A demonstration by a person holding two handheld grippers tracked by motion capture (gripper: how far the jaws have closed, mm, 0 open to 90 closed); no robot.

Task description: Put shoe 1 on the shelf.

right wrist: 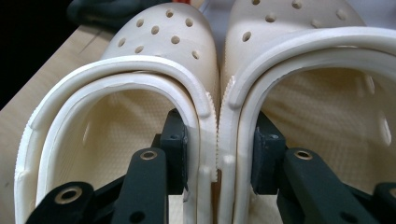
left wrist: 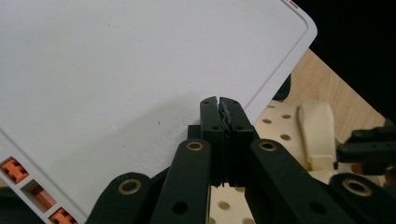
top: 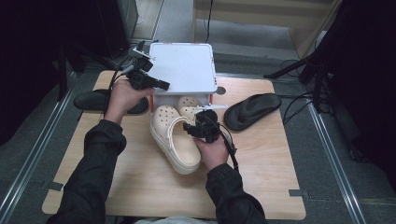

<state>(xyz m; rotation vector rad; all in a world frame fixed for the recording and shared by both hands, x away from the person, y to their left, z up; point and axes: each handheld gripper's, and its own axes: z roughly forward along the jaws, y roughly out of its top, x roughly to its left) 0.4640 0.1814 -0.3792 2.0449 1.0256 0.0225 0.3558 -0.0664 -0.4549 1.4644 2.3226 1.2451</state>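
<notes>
Two cream clogs (right wrist: 210, 93) lie side by side on the desk (top: 140, 186), toes under the white lid (top: 184, 65). The right gripper (right wrist: 218, 154) pinches their inner walls together; this soft, light foam bends easily. The left gripper (left wrist: 223, 116), pressed together, lifts the lid edge.

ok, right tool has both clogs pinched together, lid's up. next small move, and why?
Probably slide the cream clogs on into the white box. The right tool clamps their two inner walls together, the left tool holds the lid edge raised, and the toes already point under it.
</notes>
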